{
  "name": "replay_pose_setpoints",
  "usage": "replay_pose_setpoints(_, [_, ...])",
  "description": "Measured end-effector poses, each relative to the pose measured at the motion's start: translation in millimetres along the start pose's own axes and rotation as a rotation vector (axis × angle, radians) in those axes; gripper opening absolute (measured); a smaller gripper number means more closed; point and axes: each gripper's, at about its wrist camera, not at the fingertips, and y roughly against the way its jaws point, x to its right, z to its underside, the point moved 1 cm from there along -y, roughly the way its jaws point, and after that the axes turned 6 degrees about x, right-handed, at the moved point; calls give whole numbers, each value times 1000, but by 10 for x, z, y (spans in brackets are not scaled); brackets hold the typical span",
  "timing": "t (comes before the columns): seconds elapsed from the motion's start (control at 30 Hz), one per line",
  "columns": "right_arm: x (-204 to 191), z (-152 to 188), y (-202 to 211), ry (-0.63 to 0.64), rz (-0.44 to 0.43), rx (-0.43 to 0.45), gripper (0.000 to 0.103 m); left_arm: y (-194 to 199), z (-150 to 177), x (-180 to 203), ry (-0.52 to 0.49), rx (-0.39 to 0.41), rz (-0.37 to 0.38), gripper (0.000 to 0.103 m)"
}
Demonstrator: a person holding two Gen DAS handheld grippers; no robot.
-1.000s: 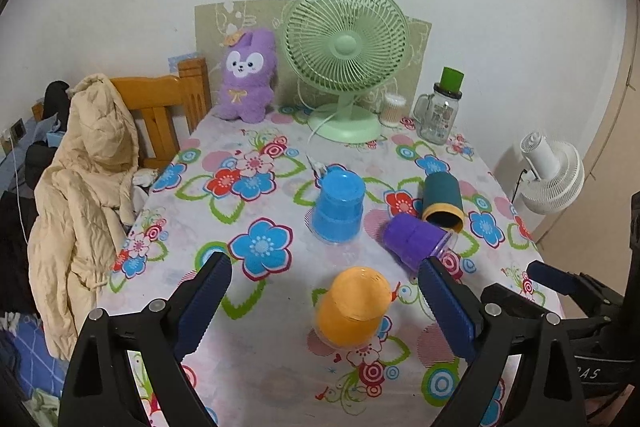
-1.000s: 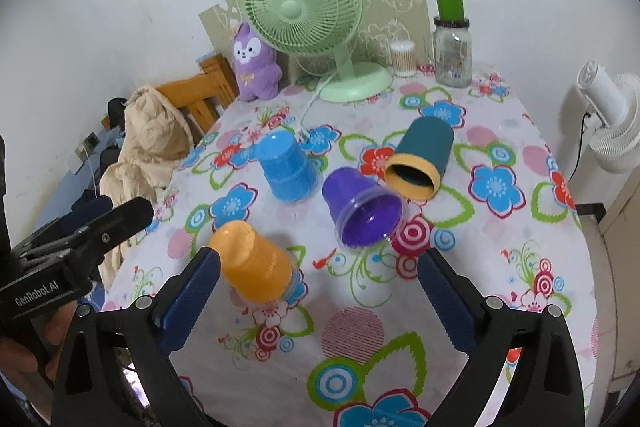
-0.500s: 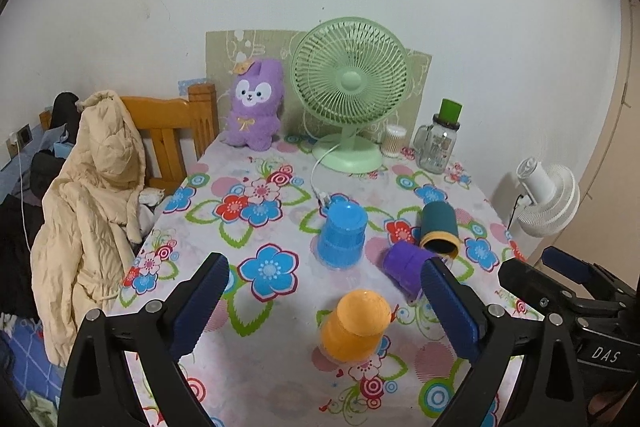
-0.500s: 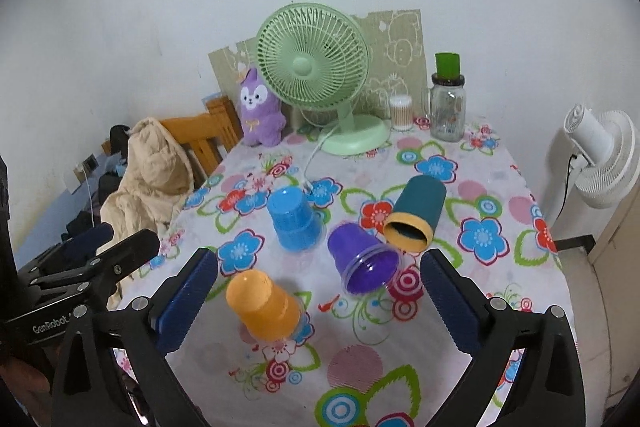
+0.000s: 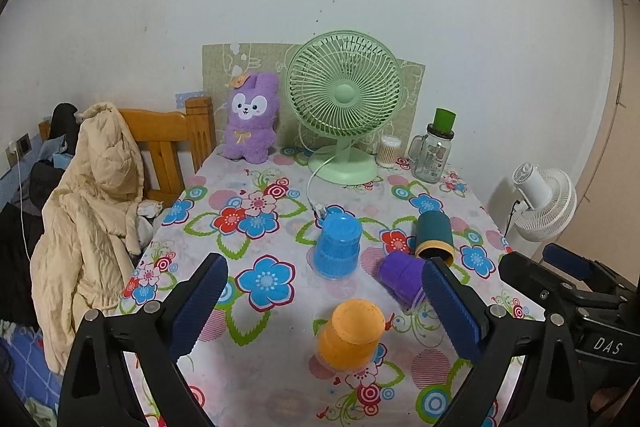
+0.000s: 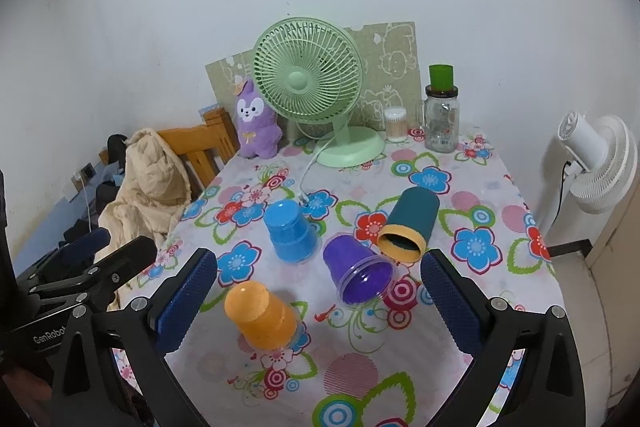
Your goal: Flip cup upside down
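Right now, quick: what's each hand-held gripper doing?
Left hand-held gripper: open, holding nothing, above the table.
Right hand-held gripper: open, holding nothing, above the table.

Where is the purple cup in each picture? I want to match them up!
Left wrist view: the purple cup lies on its side at right of centre, partly hidden behind the left tongs' right finger.
Right wrist view: the purple cup lies just right of centre, its open mouth facing the camera.
Shared landmark: the teal cup with the yellow rim lies right behind it in both.
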Motion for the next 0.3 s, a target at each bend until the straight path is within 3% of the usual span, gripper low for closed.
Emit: replay_pose_setpoints(0.3, [-22,0,-1,3,3,1,103,24,-9,1,4,6,8,99])
